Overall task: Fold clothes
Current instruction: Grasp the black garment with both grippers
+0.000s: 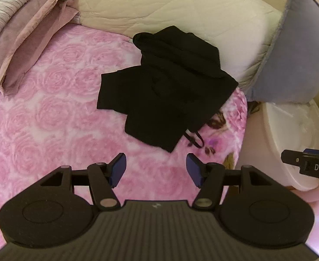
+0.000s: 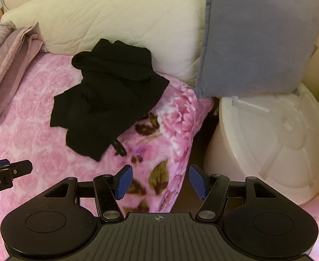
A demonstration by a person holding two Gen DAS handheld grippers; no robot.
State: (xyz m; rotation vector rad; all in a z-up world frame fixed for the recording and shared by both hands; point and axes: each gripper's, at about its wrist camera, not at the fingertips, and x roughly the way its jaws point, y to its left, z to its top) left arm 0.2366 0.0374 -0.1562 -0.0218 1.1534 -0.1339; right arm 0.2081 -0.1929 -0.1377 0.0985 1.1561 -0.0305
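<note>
A crumpled black garment (image 1: 166, 87) lies on a pink rose-patterned blanket (image 1: 57, 113), with a thin black drawstring (image 1: 194, 140) trailing from its near edge. My left gripper (image 1: 156, 169) hovers over the blanket just short of that edge, open, nothing between its blue pads. In the right wrist view the same garment (image 2: 107, 100) sits up and to the left, and my right gripper (image 2: 160, 181) stands open above the blanket's right edge (image 2: 176, 169), empty. Each gripper's body shows at the side of the other's view: the right one (image 1: 309, 165), the left one (image 2: 5, 174).
A cream quilted pillow (image 1: 163, 6) lies behind the garment, with a grey-blue cushion (image 2: 259, 34) to its right. Folded mauve and striped cloths (image 1: 18, 34) are stacked at the back left. A white round plastic bin (image 2: 274, 143) stands off the blanket's right edge.
</note>
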